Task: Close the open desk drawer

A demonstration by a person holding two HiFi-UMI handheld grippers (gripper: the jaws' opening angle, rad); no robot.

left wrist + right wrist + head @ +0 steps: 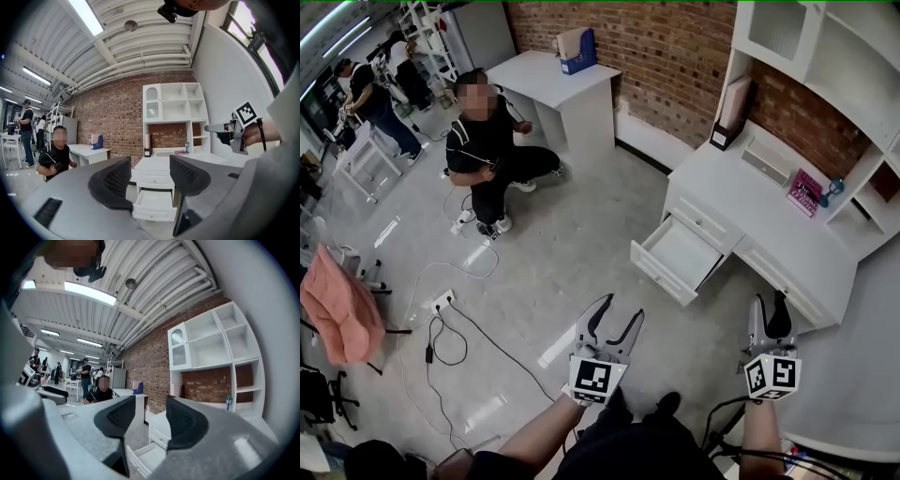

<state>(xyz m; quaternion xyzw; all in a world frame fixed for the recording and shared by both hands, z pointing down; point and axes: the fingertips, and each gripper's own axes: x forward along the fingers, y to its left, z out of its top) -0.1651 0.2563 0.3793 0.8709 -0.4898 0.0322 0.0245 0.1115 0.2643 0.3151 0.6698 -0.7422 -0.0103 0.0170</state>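
Observation:
The white desk (769, 211) stands against the brick wall at the right. Its upper left drawer (680, 255) is pulled out over the floor and looks empty. In the left gripper view the drawer (157, 206) shows low between the jaws, some way off. My left gripper (621, 311) is open and holds nothing, short of the drawer's front. My right gripper (769, 302) is open too, in front of the desk's right half. From the right gripper view (151, 420) the drawer (143, 460) lies below the jaws. Neither gripper touches the desk.
A person (492, 150) crouches on the floor at the back left, beside cables and a power strip (441, 328). A second white table (558, 80) stands by the brick wall. A hutch with shelves (825, 56) tops the desk; a pink book (804, 192) lies there.

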